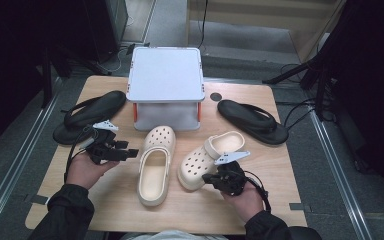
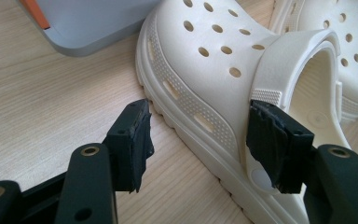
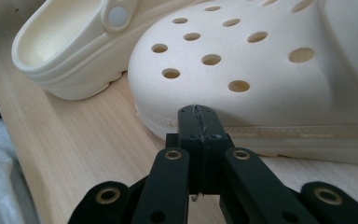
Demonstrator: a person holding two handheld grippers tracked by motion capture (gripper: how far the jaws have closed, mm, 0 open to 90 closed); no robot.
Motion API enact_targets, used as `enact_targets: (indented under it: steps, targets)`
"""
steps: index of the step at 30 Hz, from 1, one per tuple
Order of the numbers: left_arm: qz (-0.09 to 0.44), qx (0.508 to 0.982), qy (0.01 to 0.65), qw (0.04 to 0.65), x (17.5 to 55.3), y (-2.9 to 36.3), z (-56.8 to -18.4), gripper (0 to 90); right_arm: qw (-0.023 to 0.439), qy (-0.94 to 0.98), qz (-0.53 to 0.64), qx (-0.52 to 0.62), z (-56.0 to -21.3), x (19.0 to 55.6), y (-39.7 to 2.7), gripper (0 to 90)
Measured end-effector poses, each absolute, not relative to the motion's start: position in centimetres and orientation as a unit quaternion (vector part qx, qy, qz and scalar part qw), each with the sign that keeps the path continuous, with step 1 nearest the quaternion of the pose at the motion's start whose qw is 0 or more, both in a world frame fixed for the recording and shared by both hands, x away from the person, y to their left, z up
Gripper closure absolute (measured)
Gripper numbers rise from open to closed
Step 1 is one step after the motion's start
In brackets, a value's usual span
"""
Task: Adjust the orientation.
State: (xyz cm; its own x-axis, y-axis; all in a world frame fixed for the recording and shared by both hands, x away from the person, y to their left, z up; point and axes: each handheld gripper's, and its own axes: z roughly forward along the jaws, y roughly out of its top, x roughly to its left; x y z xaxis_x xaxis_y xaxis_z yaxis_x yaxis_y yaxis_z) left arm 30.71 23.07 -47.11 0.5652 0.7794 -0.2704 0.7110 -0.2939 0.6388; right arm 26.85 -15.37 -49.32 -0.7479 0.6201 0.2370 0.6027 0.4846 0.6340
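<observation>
The wooden counter (image 1: 105, 200) carries a grey lidded box (image 1: 166, 75) at the middle of its far edge. A black sandal (image 1: 87, 116) lies near the far left corner, another black sandal (image 1: 252, 121) near the far right corner. Two cream clogs sit mid-counter in front of the box: the left clog (image 1: 155, 165) points toward the box, and the right clog (image 1: 207, 159) lies angled just beside it, toe toward the near edge. The left claw (image 1: 132, 152) stands with its jaws apart, one pad (image 2: 137, 144) outside the left clog's side wall, the other at its heel strap. The right claw (image 3: 199, 122) is pressed together with nothing between the jaws, its tip at the right clog's toe.
</observation>
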Motion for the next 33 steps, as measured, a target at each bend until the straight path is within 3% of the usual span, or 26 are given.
enact_targets:
  steps: [11, 23, 28, 33]
  targets:
    - [0.05, 0.8, 0.47, 0.371, 30.2, 23.6, -47.2, 40.9, -0.001, 0.852, 0.385, 0.354, -48.7, 28.5, -15.0, 90.0]
    - [0.051, 0.798, 0.474, 0.368, 30.0, 23.7, -47.3, 40.8, 0.05, 0.809, 0.422, 0.406, -45.8, 31.4, -20.9, 90.0]
    - [0.052, 0.798, 0.476, 0.367, 29.6, 23.7, -47.4, 40.8, 0.072, 0.809, 0.406, 0.419, -46.0, 34.3, -22.4, 90.0]
    - [0.055, 0.799, 0.473, 0.367, 29.3, 23.9, -47.4, 40.9, 0.043, 0.815, 0.384, 0.431, -47.7, 37.0, -22.3, 90.0]
